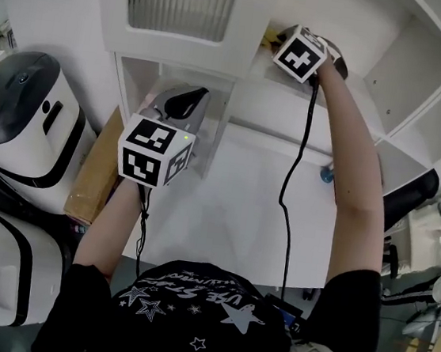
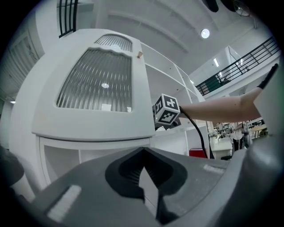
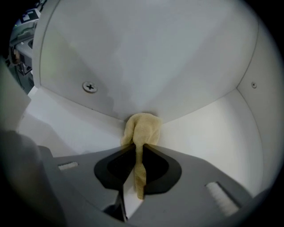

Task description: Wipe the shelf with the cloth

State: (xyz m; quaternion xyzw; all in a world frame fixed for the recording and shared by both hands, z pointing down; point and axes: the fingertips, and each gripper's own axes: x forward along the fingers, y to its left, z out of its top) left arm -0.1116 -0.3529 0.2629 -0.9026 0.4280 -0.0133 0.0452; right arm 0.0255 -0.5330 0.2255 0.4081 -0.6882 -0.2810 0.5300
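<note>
**Head view.** Right hand-held gripper (image 1: pixel 278 35) stretched at arm's length into an upper compartment of the white shelf (image 1: pixel 357 37), with a scrap of yellow cloth (image 1: pixel 268 35) at its tip. Left hand-held gripper (image 1: pixel 186 102) held lower, above the worktop (image 1: pixel 232 212) near its back edge, well apart from the cloth.

**Left gripper view.** Left hand-held gripper (image 2: pixel 143 151) with jaws together and nothing between them, idle and aimed at the shelf front.

**Right gripper view.** Right hand-held gripper (image 3: pixel 138 148) with jaws clamped on a fold of cloth (image 3: pixel 142 127). Bunched end of the cloth pressed against the back edge of the shelf (image 3: pixel 204 133), where board meets rear wall. Screw head (image 3: pixel 89 87) on that wall, up and to the left.

**Step in hand, as judged.** Wiping under way, at the deep end of a stroke. Next move: firm grip, downward pressure, and a drag along the back edge or out toward the front edge, without letting the cloth slip from the jaws.
</note>
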